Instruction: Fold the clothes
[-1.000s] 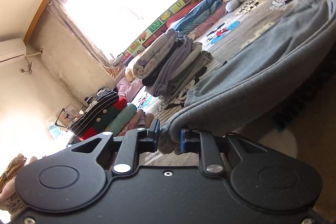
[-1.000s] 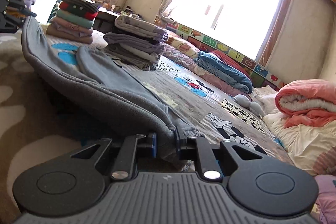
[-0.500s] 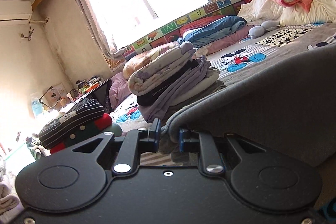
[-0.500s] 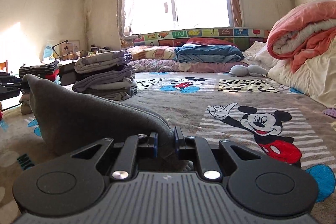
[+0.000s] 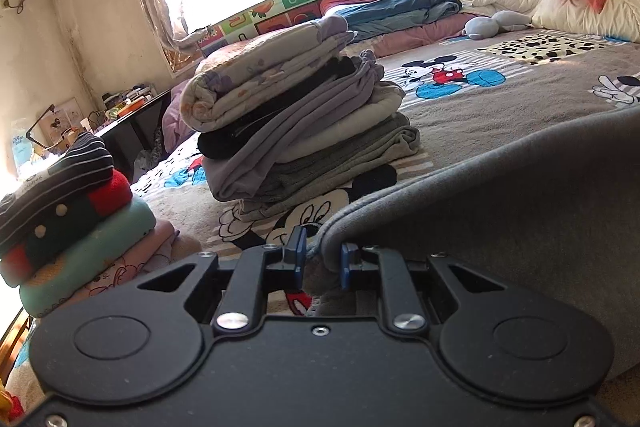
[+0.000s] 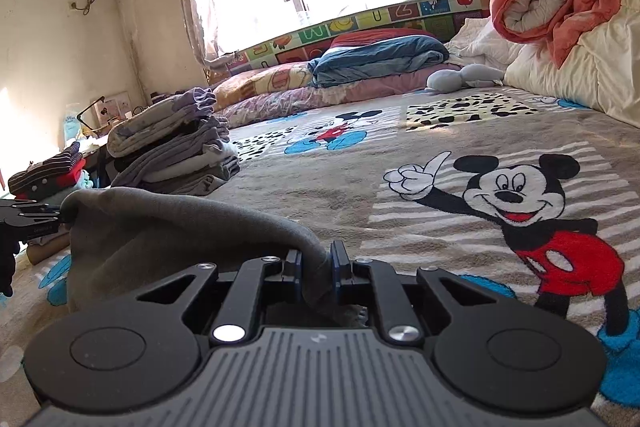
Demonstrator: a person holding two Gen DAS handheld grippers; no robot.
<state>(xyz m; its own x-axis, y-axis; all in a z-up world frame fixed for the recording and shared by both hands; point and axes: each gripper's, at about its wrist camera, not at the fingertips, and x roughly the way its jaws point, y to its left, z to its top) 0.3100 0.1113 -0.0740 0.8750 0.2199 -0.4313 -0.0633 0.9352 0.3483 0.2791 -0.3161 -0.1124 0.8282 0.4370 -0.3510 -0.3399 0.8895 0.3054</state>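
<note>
Two folded stacks (image 5: 296, 123) at 11 o'clock are done; both tongs (image 5: 322, 263) (image 6: 316, 269) pinch the grey garment (image 6: 168, 227), fold unfinished.

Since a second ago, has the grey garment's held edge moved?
Yes. In the left wrist view, the grey garment was lifted across the folded stack; it now hangs lower, below and right of it.

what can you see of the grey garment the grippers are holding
The grey garment looks like thick, soft fleece with a rolled, stitched edge. It hangs slack between the left gripper and right gripper, each shut on an edge, draping over the cartoon blanket. Its type is unclear.
</note>
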